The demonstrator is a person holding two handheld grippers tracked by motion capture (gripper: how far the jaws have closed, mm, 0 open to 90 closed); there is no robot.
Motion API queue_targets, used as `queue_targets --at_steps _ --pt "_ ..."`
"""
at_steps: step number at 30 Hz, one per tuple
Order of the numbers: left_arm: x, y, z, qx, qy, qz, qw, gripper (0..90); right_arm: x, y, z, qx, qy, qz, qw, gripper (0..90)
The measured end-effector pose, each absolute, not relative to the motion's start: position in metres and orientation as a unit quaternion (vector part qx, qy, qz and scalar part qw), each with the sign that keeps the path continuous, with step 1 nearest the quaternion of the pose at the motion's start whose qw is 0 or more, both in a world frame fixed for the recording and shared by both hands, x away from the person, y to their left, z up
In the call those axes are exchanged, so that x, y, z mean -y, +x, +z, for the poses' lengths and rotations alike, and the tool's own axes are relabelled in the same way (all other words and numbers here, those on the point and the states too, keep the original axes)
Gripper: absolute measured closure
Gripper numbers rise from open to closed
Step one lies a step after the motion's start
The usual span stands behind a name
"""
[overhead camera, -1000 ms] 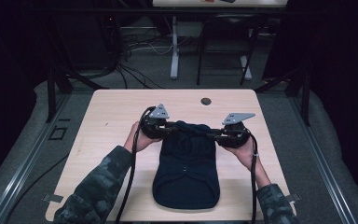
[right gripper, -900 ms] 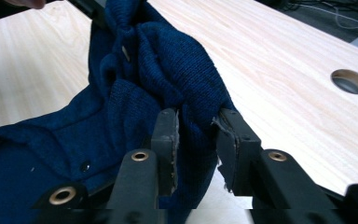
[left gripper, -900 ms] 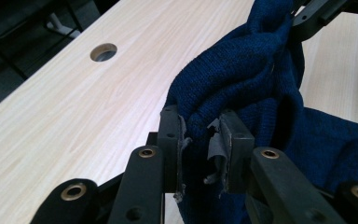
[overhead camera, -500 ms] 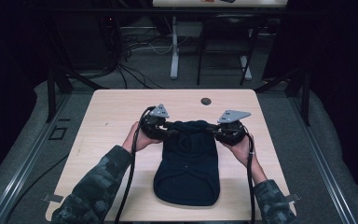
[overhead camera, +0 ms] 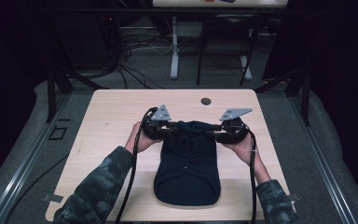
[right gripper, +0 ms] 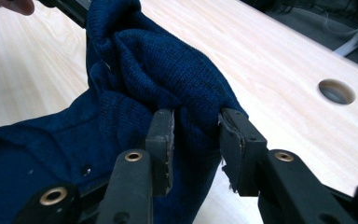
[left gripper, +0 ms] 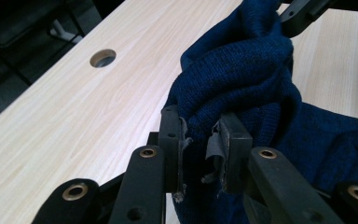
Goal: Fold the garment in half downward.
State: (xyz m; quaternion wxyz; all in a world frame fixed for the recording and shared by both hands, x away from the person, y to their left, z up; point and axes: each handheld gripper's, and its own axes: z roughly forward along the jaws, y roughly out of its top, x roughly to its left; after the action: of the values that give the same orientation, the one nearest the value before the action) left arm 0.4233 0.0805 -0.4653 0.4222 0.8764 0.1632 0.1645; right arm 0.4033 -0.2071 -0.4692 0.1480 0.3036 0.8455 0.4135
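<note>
A dark blue knitted garment (overhead camera: 187,163) lies lengthwise on the light wooden table (overhead camera: 112,121), its far end bunched and raised. In the high view my left gripper (overhead camera: 168,129) grips the left of that far end and my right gripper (overhead camera: 213,133) the right. The left gripper view has my left gripper (left gripper: 200,128) shut on a thick fold of the garment (left gripper: 242,70), with the other gripper's jaw tip (left gripper: 303,11) at the top right. In the right gripper view my right gripper (right gripper: 195,126) pinches a fold of the garment (right gripper: 158,70).
A round hole (overhead camera: 206,101) sits near the table's far edge, beyond the grippers; it also appears as a hole (left gripper: 102,57) and a hole (right gripper: 336,91) in the gripper views. Bare table lies left and right of the garment. Cables trail from both grippers toward the person.
Both grippers have moved a little toward the far edge, still holding the garment's far end; the garment has slid slightly that way and bunched more between them.
</note>
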Motion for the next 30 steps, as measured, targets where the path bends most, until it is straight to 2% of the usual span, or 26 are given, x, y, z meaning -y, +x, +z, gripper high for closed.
queue_targets --at_steps 2,4,5,11,12,14,16,17,20,22,27,29,30 --pt "-0.079 0.421 -0.464 -0.157 0.875 0.173 0.423 74.9 0.207 0.405 -0.470 -0.847 0.306 0.412 0.137 63.3" --pt "-0.079 0.419 -0.463 -0.153 0.875 0.179 0.422 74.8 0.205 0.403 -0.469 -0.849 0.304 0.405 0.152 74.1" --pt "-0.079 0.419 -0.462 -0.153 0.874 0.182 0.423 74.6 0.205 0.402 -0.468 -0.847 0.303 0.405 0.163 76.6" --pt "-0.082 0.424 -0.460 -0.167 0.879 0.161 0.417 69.2 0.198 0.396 -0.462 -0.831 0.293 0.412 0.234 80.3" --pt "-0.082 0.425 -0.460 -0.167 0.883 0.149 0.412 65.2 0.197 0.395 -0.462 -0.830 0.289 0.413 0.240 80.4" --pt "-0.077 0.426 -0.464 -0.186 0.893 0.138 0.386 48.5 0.195 0.392 -0.462 -0.830 0.275 0.416 0.250 80.4" --pt "-0.074 0.427 -0.468 -0.187 0.899 0.133 0.373 43.6 0.193 0.390 -0.463 -0.830 0.268 0.418 0.253 80.5" --pt "-0.073 0.426 -0.470 -0.184 0.898 0.141 0.373 45.4 0.192 0.389 -0.463 -0.831 0.264 0.419 0.254 80.5" --pt "-0.077 0.426 -0.470 -0.184 0.889 0.154 0.390 65.1 0.193 0.386 -0.463 -0.830 0.257 0.421 0.261 80.3" --pt "-0.078 0.425 -0.469 -0.185 0.884 0.163 0.396 71.2 0.195 0.387 -0.464 -0.833 0.258 0.417 0.256 79.8" --pt "-0.076 0.424 -0.463 -0.181 0.874 0.195 0.406 74.5 0.197 0.396 -0.461 -0.835 0.271 0.416 0.236 76.7" --pt "-0.075 0.422 -0.461 -0.177 0.871 0.207 0.408 74.6 0.197 0.398 -0.459 -0.835 0.281 0.417 0.224 71.4" --pt "-0.075 0.421 -0.461 -0.173 0.871 0.209 0.409 74.7 0.198 0.399 -0.459 -0.837 0.281 0.421 0.209 63.3"
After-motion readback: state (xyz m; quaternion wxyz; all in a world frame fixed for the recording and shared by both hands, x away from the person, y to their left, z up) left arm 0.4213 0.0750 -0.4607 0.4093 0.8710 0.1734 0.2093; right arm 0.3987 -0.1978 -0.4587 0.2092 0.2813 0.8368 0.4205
